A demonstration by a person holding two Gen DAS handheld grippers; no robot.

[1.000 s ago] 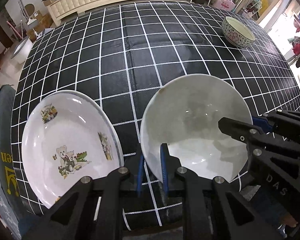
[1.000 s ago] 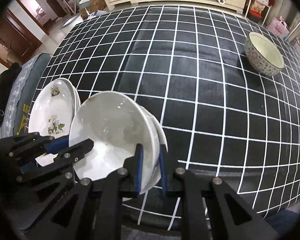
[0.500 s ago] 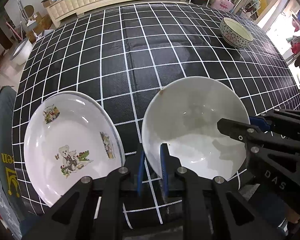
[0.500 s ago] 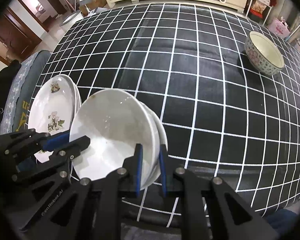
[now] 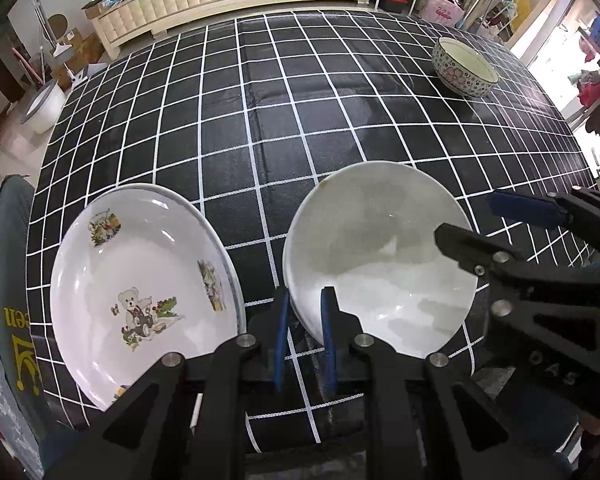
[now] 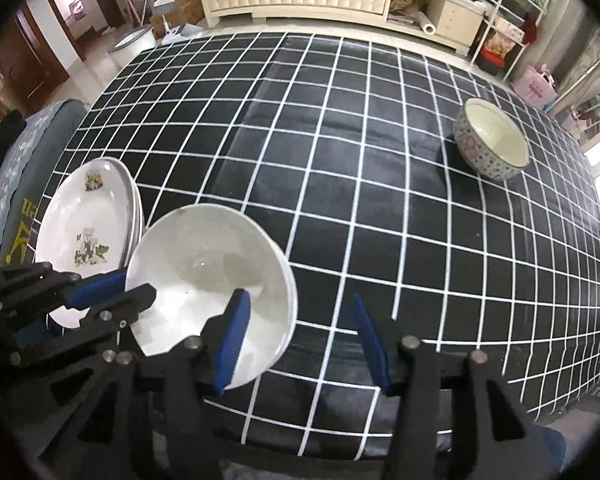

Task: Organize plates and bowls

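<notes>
Low in the left wrist view, the left gripper pinches the near rim of the plain white bowl, which sits lower centre on the checked tablecloth. In the right wrist view the right gripper is opening; the bowl's rim lies between its blue pads, which no longer press it. At lower left lies the teddy-bear plate, seemingly atop another plate. Far off at upper right stands the patterned bowl, alone: the bowls probably still need gathering.
</notes>
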